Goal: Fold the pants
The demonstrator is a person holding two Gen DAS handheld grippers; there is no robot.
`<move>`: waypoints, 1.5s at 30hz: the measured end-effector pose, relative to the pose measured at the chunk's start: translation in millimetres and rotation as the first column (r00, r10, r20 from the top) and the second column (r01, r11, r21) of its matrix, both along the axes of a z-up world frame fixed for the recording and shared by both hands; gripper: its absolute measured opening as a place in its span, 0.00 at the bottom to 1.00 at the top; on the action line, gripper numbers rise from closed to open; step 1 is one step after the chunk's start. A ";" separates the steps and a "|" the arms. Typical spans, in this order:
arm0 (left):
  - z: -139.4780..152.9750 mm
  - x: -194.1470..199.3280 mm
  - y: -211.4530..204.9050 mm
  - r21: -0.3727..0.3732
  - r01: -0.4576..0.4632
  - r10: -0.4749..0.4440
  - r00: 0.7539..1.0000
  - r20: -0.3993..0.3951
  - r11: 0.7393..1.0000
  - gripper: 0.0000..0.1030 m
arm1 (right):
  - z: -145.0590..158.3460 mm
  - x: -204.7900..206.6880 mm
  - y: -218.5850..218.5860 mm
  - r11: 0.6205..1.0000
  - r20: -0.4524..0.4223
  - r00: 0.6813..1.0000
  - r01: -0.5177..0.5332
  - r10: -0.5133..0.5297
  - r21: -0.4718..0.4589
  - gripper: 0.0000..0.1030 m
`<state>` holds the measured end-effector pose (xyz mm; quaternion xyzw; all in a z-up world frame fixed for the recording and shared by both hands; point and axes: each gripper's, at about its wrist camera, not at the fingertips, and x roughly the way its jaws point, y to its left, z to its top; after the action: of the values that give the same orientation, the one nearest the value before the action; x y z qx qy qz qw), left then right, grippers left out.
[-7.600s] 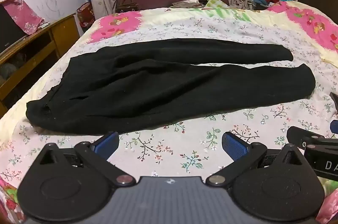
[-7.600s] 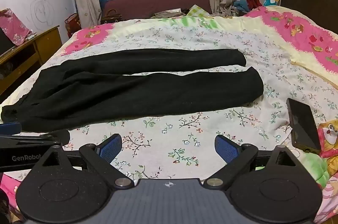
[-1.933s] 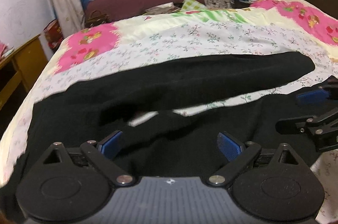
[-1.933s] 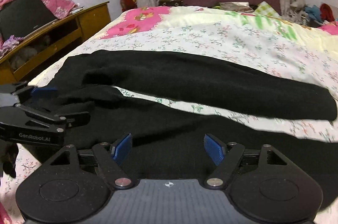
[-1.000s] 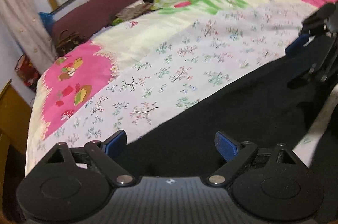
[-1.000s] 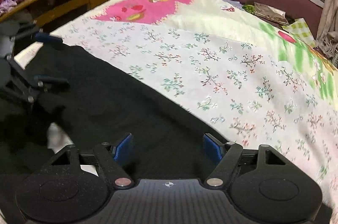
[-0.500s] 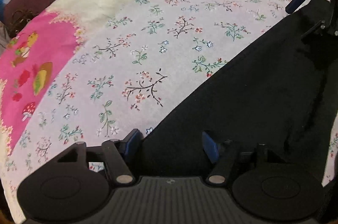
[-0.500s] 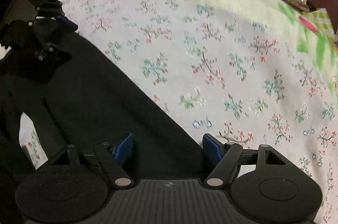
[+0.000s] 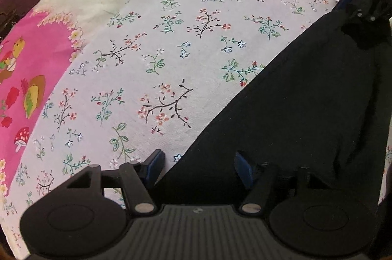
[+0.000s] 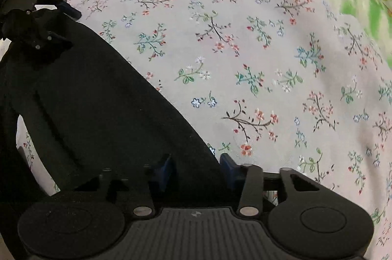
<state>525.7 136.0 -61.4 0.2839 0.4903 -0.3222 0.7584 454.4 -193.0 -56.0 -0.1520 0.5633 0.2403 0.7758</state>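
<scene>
Pants [image 9: 306, 100] far edge sits between the pads of my left tool [image 9: 198, 165] and right tool [image 10: 197, 168], both narrowed onto the cloth; shallow bites, so lifting over the bed [image 9: 159, 27] could slip 1 side and skew the fold

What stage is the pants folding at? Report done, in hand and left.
Done: nothing looks folded yet; the pants lie in one layer on the flowered bedsheet. In hand: the left gripper and right gripper each straddle the far edge, jaws narrowed around cloth. Left: lifting that edge and making every fold.
</scene>
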 end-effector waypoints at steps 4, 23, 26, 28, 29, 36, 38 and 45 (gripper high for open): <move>-4.7 4.3 -3.1 0.019 0.019 -0.019 0.999 -0.025 1.000 0.72 | -3.6 -2.0 1.1 1.000 0.006 1.000 0.012 -0.012 -0.006 0.20; -17.0 20.1 0.0 0.125 0.080 -0.071 0.995 -0.076 0.989 0.89 | -8.8 3.5 0.4 0.994 0.008 0.996 -0.087 0.088 -0.062 0.16; -18.7 22.3 4.3 0.108 0.004 0.007 0.995 -0.100 0.994 0.79 | -11.0 8.5 -2.1 0.999 -0.015 1.000 -0.026 0.026 -0.035 0.09; -13.5 13.7 5.2 0.089 0.013 -0.003 0.993 -0.116 0.996 0.57 | -7.0 2.1 -0.6 0.999 -0.001 1.000 -0.025 0.025 -0.038 0.01; -12.0 10.7 5.8 0.091 0.012 -0.001 0.993 -0.117 0.996 0.50 | -4.9 -2.2 0.3 0.998 0.009 0.999 -0.032 0.032 -0.048 0.00; -7.8 -5.4 -12.2 0.173 0.088 -0.074 0.994 -0.084 0.981 0.32 | 7.9 -8.5 0.9 0.999 0.029 0.999 -0.025 0.026 -0.040 0.00; -8.1 -6.4 -13.2 0.164 0.089 -0.073 0.992 -0.105 0.982 0.26 | 9.5 -13.6 -1.5 0.999 0.034 0.999 -0.021 0.022 -0.029 0.00; 4.7 -30.1 1.9 0.146 0.075 -0.056 0.990 -0.131 0.986 0.17 | 25.7 -28.0 -4.6 1.000 0.058 0.998 -0.027 0.027 0.006 0.00</move>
<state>495.6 137.9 -56.7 0.3353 0.5506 -0.3265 0.6913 426.4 -197.7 -30.3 -0.1635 0.5377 0.2482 0.7890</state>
